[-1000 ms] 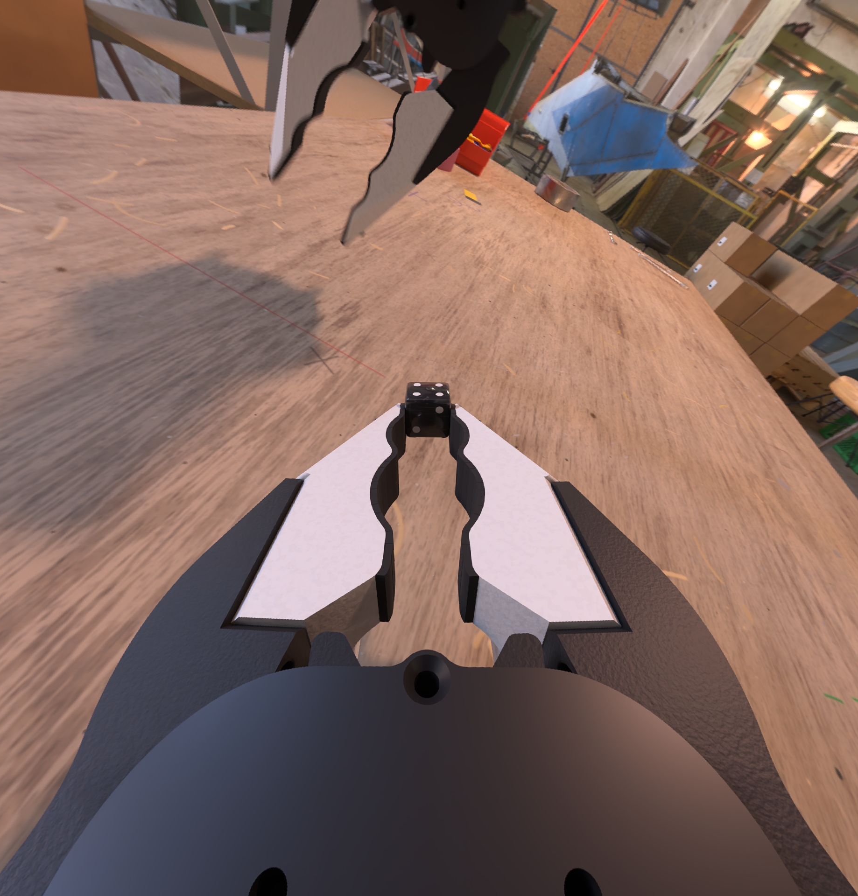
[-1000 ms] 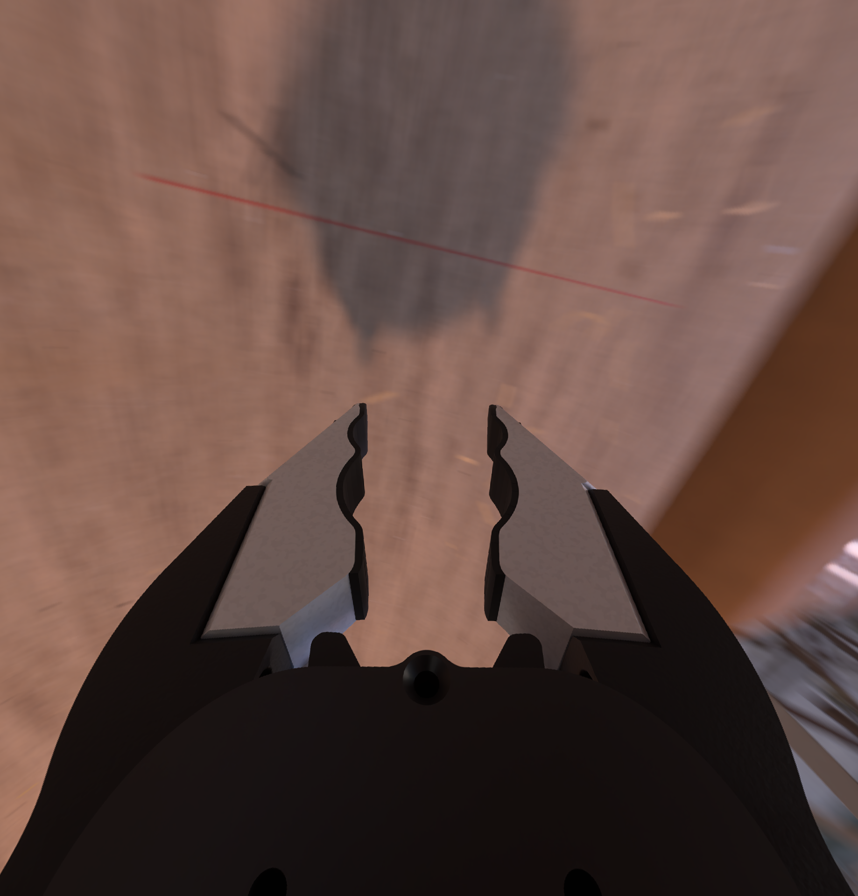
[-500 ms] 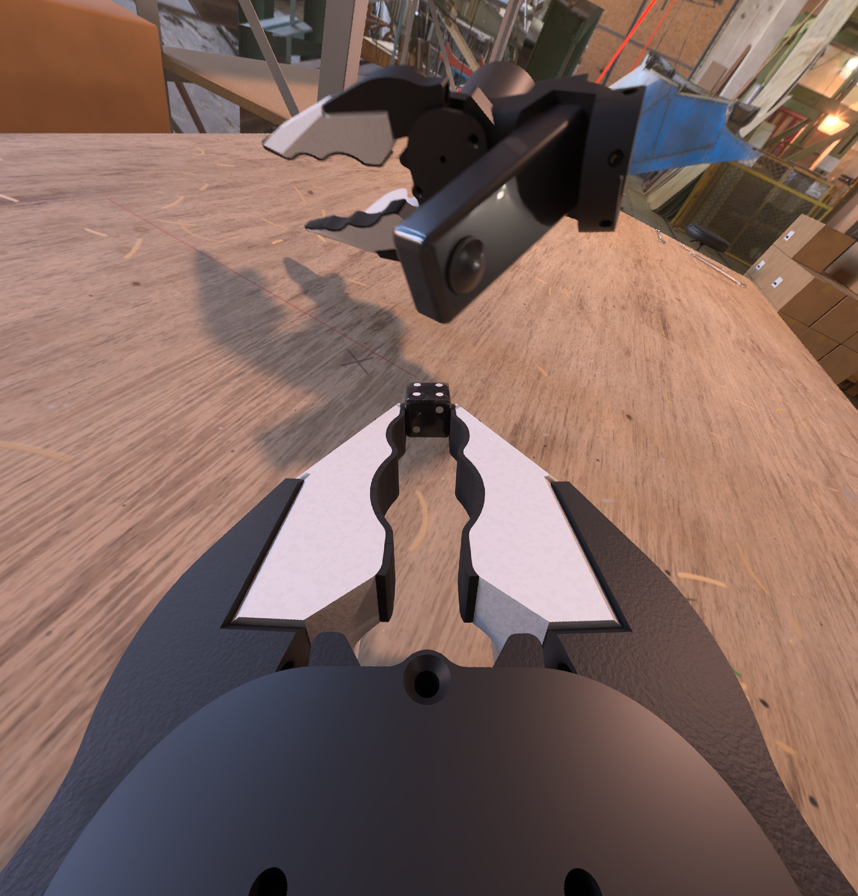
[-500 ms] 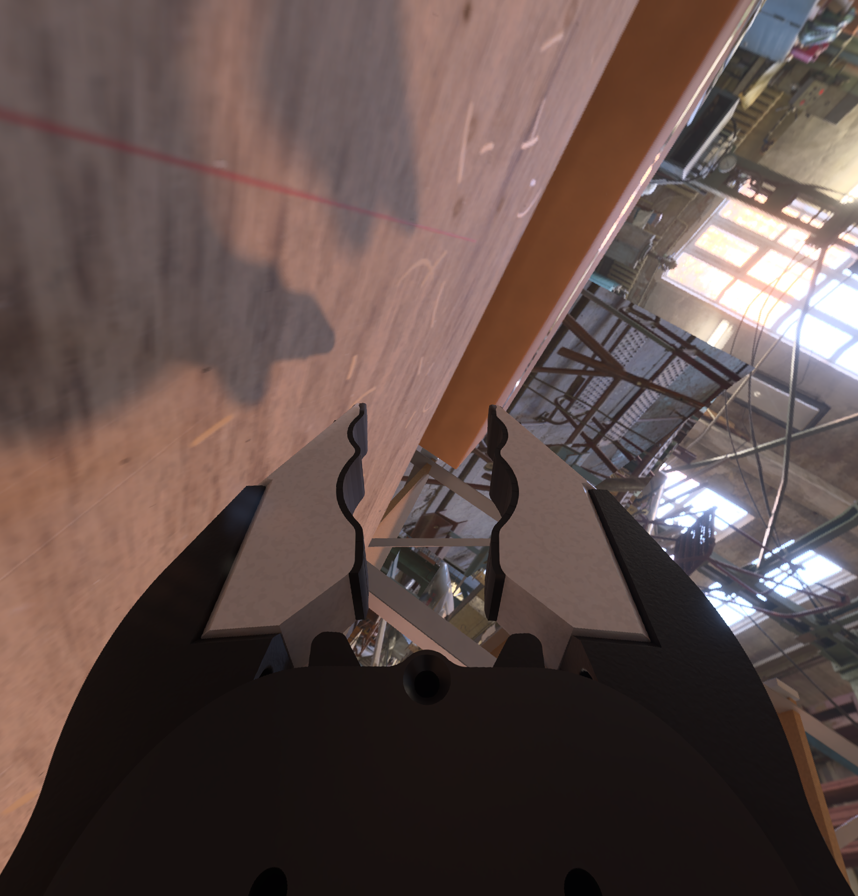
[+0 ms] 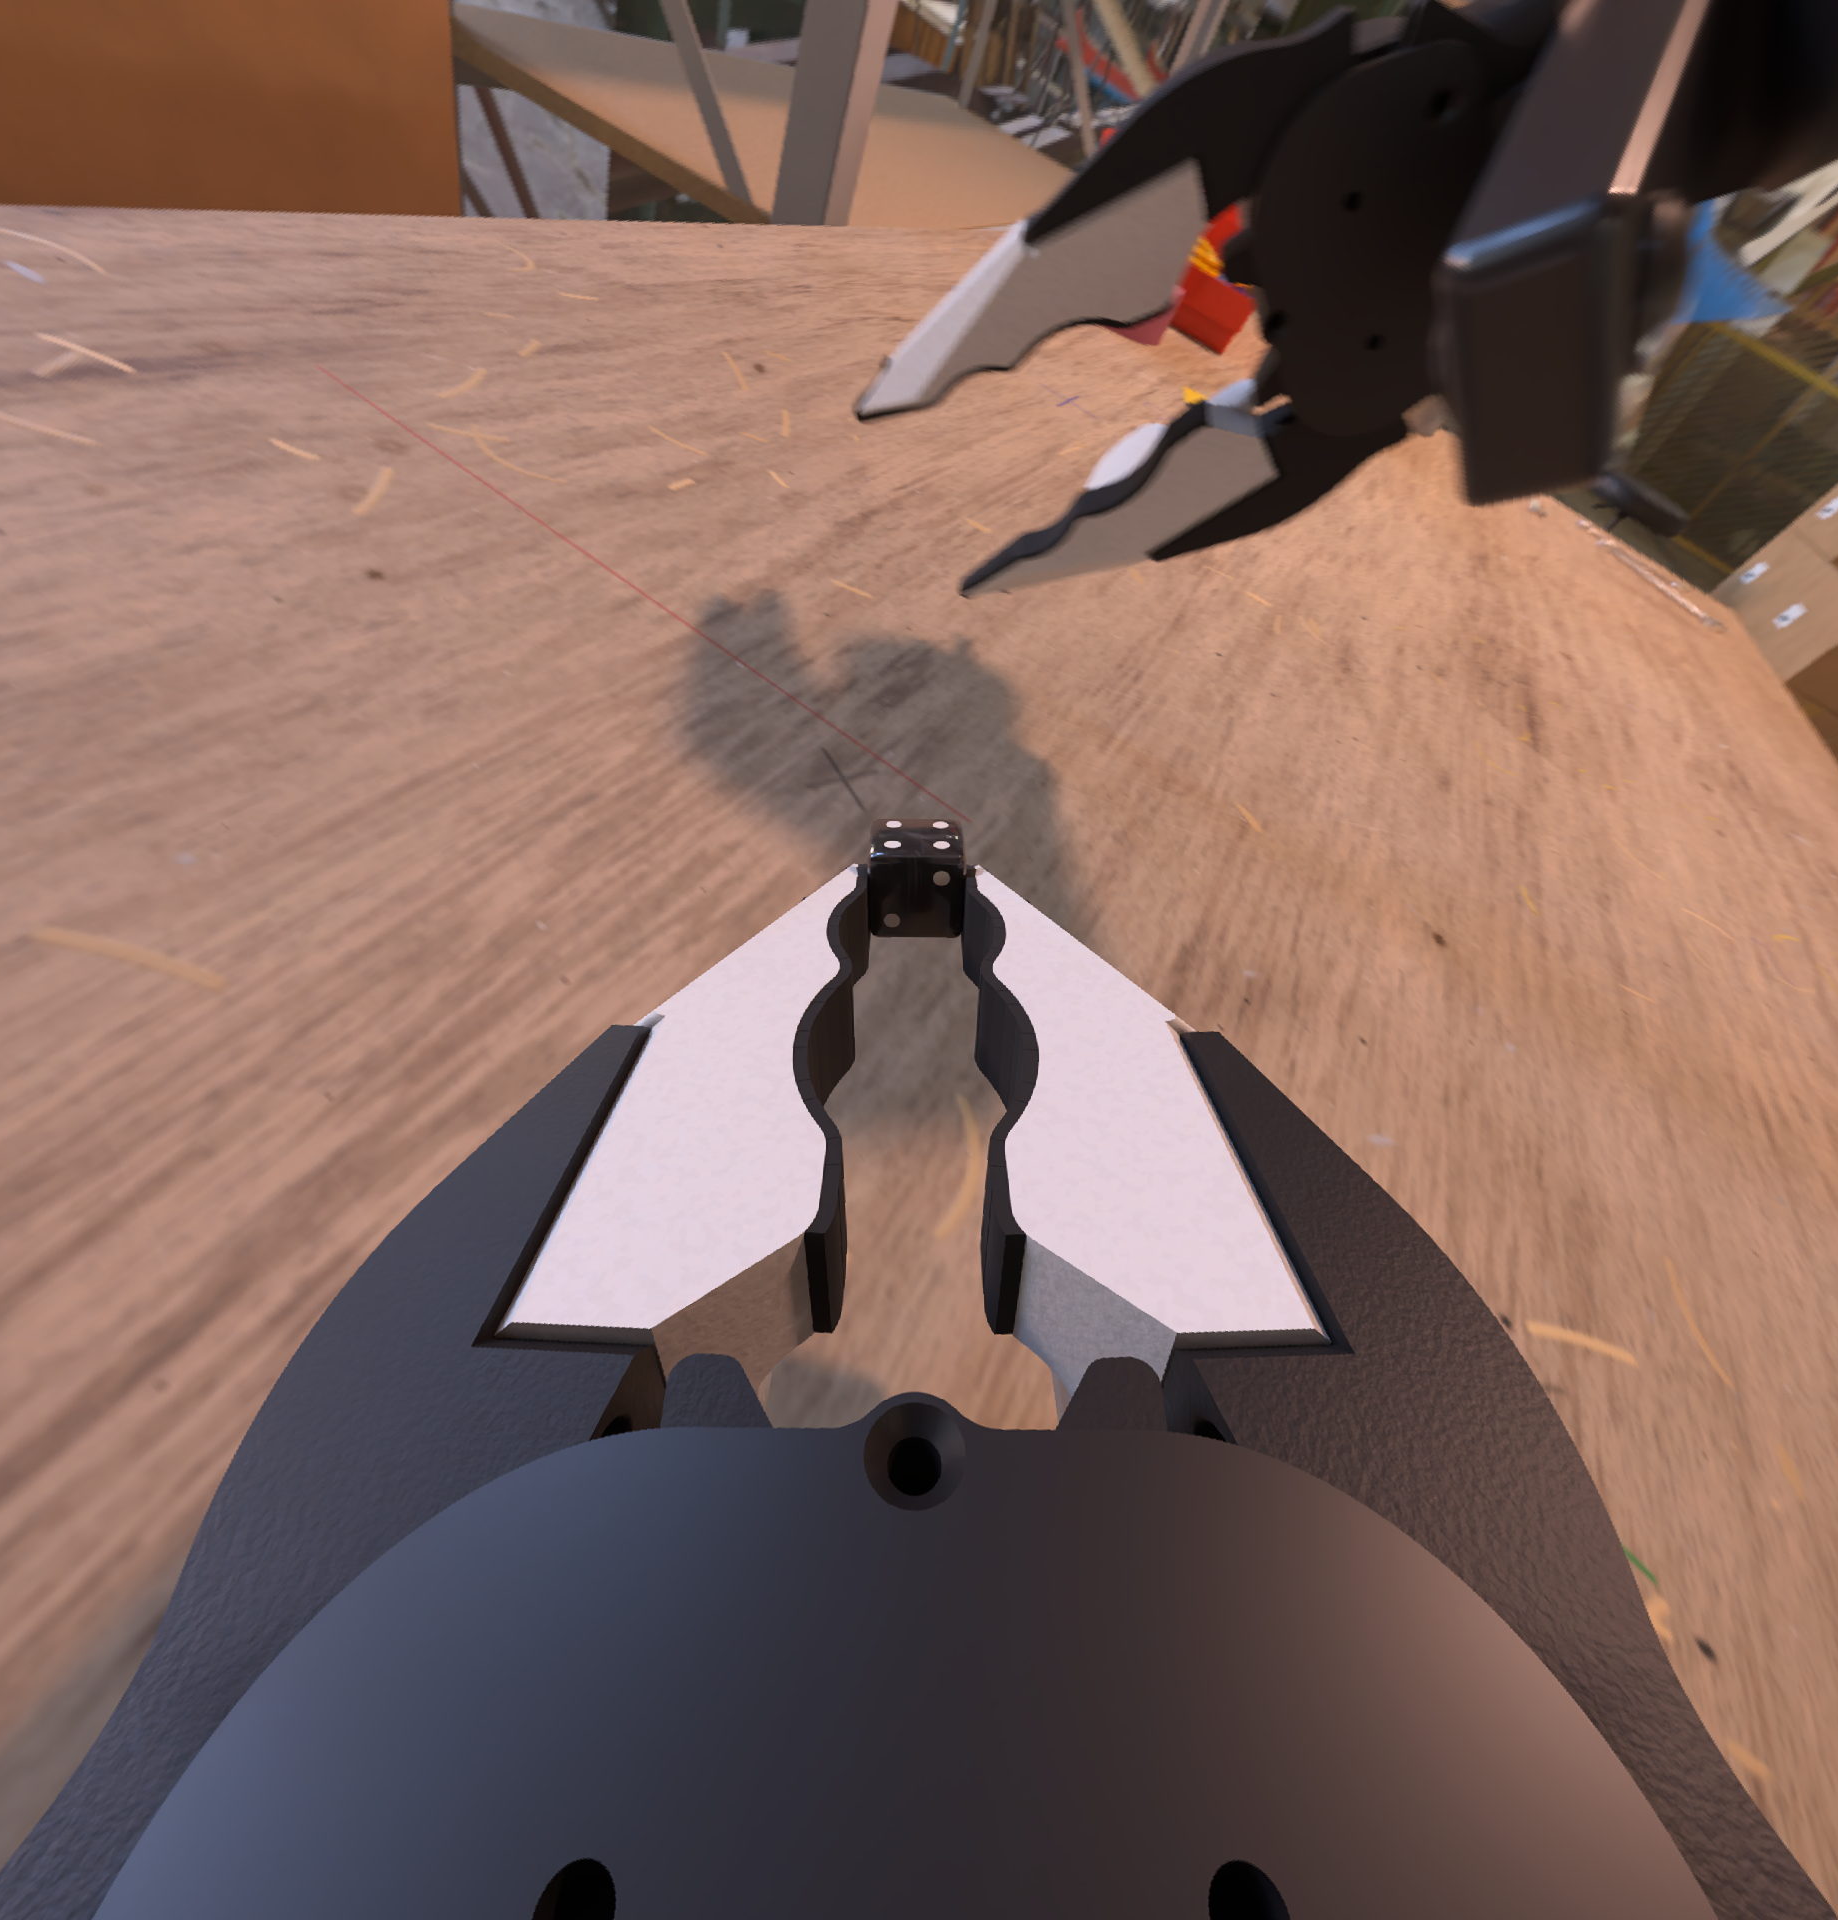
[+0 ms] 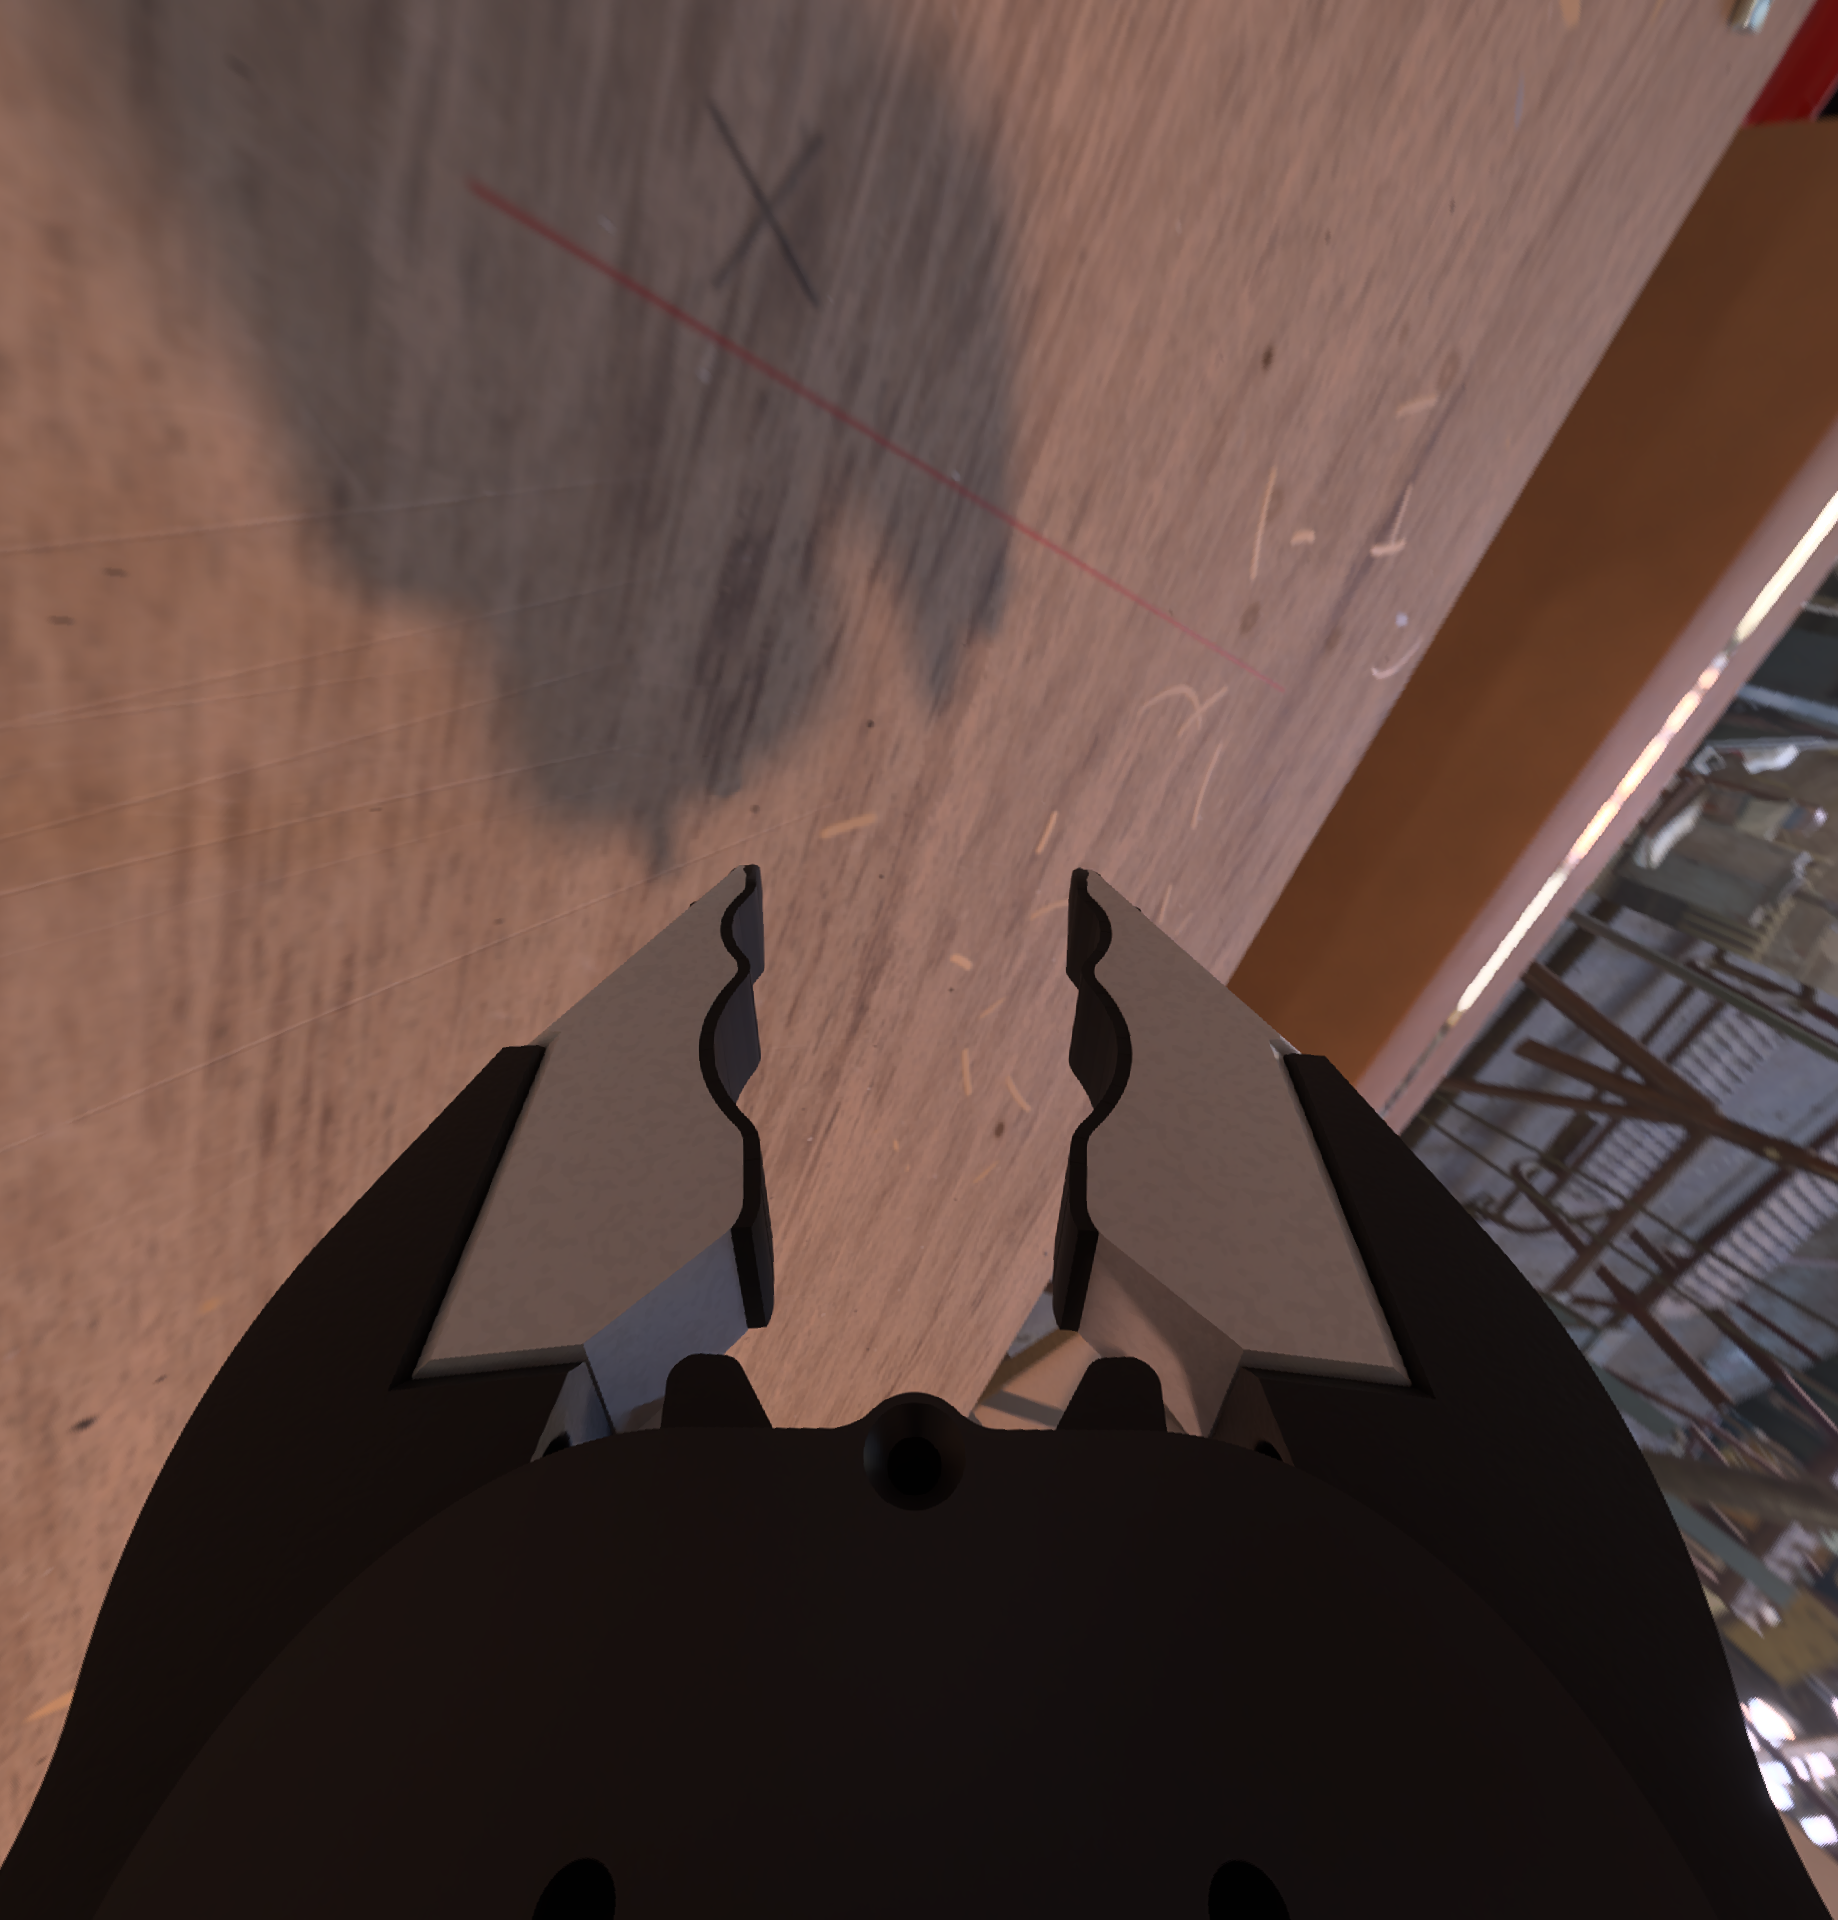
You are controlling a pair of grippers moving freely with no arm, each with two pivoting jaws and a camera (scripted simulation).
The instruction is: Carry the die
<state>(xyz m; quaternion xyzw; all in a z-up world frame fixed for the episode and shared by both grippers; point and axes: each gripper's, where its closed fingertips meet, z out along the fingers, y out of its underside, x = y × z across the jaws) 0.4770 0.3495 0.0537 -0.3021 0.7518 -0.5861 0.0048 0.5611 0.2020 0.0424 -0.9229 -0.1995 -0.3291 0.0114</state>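
Note:
A small black die with white pips (image 5: 916,879) is pinched between the tips of my left gripper (image 5: 916,883), held above the wooden table (image 5: 375,831). My right gripper (image 6: 913,883) is open and empty over the table. It also shows in the left wrist view (image 5: 920,494), in the air at the upper right, beyond the die and apart from it, fingers pointing down-left. The die is not in the right wrist view.
A thin red line (image 6: 873,436) and a pencilled cross (image 6: 764,208) mark the table under the grippers' shadow. An orange board (image 5: 208,104) stands at the table's far left edge. Cardboard boxes (image 5: 1819,613) lie beyond the right edge.
The right gripper has swung from the upper middle to the upper right of the left wrist view and now faces down at the table. The left gripper still holds the die.

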